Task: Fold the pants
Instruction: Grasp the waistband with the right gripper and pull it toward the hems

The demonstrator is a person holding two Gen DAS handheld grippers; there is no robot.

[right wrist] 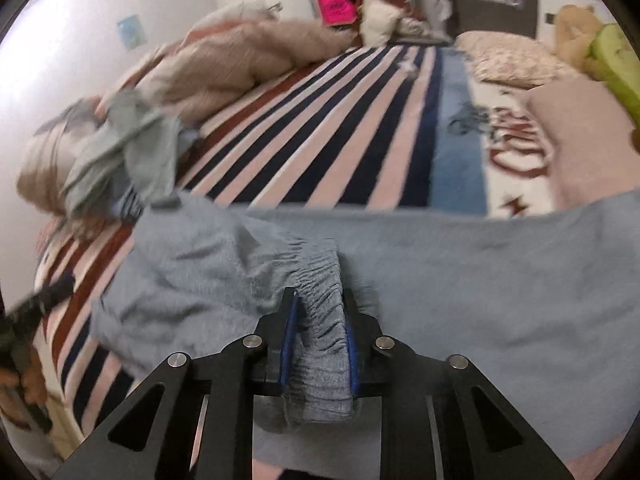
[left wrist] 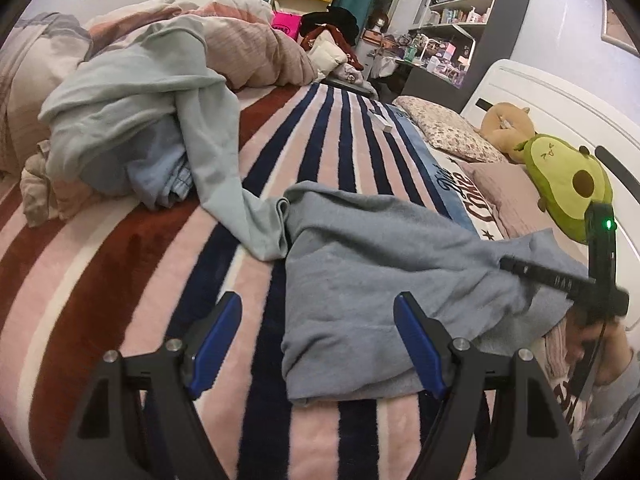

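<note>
A striped blanket [left wrist: 168, 264] covers the bed; blue-grey pants [left wrist: 372, 264] lie just right of a clothes heap [left wrist: 132, 120].

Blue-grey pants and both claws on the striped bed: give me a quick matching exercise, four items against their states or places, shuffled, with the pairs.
Items:
1. left claw
2. right claw
3. avocado plush
4. pale green garment

States or places:
A. heaped on the far left of the striped blanket
B. open, nothing between its pads
C. by the white headboard
D. shut on the elastic waistband of the blue-grey pants

Pairs: 1-B, 2-D, 3-C, 4-A
</note>
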